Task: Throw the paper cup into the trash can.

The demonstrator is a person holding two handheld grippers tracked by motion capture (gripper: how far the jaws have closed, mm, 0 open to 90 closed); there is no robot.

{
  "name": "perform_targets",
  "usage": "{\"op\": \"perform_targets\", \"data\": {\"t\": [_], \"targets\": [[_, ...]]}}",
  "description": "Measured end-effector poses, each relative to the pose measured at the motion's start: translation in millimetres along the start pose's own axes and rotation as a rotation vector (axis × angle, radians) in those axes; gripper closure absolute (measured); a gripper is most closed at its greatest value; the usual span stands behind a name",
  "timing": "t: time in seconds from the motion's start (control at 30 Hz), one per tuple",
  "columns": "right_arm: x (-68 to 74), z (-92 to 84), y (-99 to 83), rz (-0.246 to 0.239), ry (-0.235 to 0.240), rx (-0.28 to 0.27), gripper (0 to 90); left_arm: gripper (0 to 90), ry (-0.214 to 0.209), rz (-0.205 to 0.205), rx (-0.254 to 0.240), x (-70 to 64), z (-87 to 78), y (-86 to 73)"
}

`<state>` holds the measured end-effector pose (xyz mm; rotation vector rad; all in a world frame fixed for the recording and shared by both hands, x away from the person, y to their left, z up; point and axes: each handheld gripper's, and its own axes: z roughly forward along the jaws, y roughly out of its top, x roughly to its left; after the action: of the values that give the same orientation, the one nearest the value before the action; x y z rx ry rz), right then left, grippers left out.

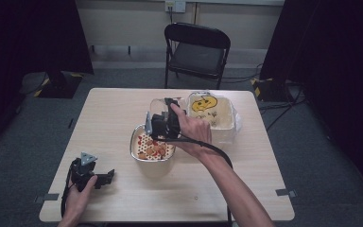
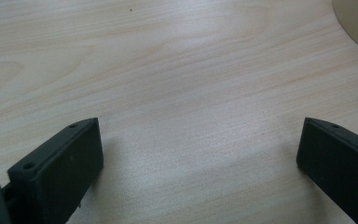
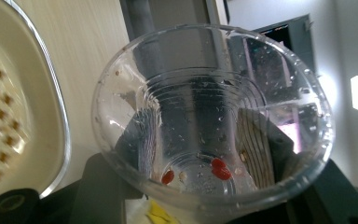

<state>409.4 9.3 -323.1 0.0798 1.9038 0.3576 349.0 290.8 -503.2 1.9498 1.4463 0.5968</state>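
High view: the right gripper (image 1: 166,122) holds a clear plastic cup (image 1: 159,108) tipped on its side above the far edge of a perforated strainer tray (image 1: 152,146) near the middle of the tabletop (image 1: 123,109). Reddish and pale bits lie on the tray's holes. A lined bin (image 1: 213,113) with a yellow scrap inside stands just beside the tray, to the right and farther off. The left gripper (image 1: 105,178) rests low on the tabletop near the front left, well apart from the tray.

Left gripper view: its jaws stand wide over bare wood, with nothing between them.

Right gripper view: the jaws clamp the cup (image 3: 212,121) from outside, and the mouth faces the camera. A few red bits (image 3: 220,169) and pale flecks cling near the bottom, and droplets coat the wall. The tray's rim (image 3: 51,93) shows at the left.

The step looks like emptying the cup into the tray, nearly done. To finish well, keep the mouth over the holes, tilt further or shake gently, and avoid squeezing the thin wall.
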Motion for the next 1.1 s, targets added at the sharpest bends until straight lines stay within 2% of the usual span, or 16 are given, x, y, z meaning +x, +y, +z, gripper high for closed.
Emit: {"op": "perform_targets", "data": {"t": [0.07,0.13,0.17,0.23,0.3,0.33,0.4,0.43,0.47,0.57,0.7,0.8,0.83,0.87,1.0,1.1], "targets": [[-5.7,0.4,-2.1,0.126,0.051,-0.029,48.8,0.0,0.0,0.0,0.0,0.0,0.0,0.0],[-10.0,1.0,-4.2,0.195,0.079,-0.049,48.8,0.0,0.001,0.001,0.0,0.1,-0.1,0.0],[-12.5,1.9,-5.5,0.262,0.102,-0.061,48.6,0.0,0.0,0.001,0.0,0.1,0.0,0.0],[-16.1,3.2,-7.2,0.307,0.117,-0.086,48.7,0.0,0.001,0.001,0.0,0.1,-0.1,0.0],[-21.8,4.4,-10.2,0.41,0.162,-0.135,48.8,0.0,0.0,0.001,0.0,0.1,0.0,0.0],[-21.8,4.4,-10.2,0.41,0.162,-0.135,48.8,0.0,0.0,0.001,0.0,0.1,0.0,0.0],[-25.2,4.5,-12.5,0.514,0.197,-0.165,49.0,0.0,0.0,0.0,0.0,0.0,0.0,0.0],[-29.5,5.5,-16.7,0.619,0.243,-0.202,49.0,0.0,0.0,0.0,0.0,0.0,0.0,0.0],[-29.5,5.5,-16.7,0.619,0.243,-0.202,49.0,0.0,0.0,0.0,0.0,0.0,0.0,0.0],[-35.3,7.6,-21.7,0.745,0.294,-0.245,49.2,0.0,0.0,0.001,0.0,0.1,0.0,0.0],[-40.4,6.9,-25.3,0.829,0.323,-0.302,49.1,0.0,0.0,0.001,0.0,0.1,0.0,0.0],[-42.2,5.9,-26.8,0.861,0.351,-0.342,48.8,0.0,0.0,0.0,0.0,0.0,0.0,0.0],[-44.3,6.1,-29.6,0.896,0.355,-0.37,48.9,0.0,0.0,0.001,0.0,0.1,0.0,0.0],[-44.3,6.1,-29.6,0.896,0.355,-0.37,48.9,0.0,0.0,0.001,0.0,0.1,0.0,0.0],[-54.0,7.5,-41.1,0.988,0.366,-0.41,48.9,0.0,0.0,0.0,0.0,0.0,0.0,0.0],[-58.5,7.5,-47.2,1.008,0.362,-0.416,48.9,0.0,0.0,0.0,0.0,0.0,0.0,0.0]]}}
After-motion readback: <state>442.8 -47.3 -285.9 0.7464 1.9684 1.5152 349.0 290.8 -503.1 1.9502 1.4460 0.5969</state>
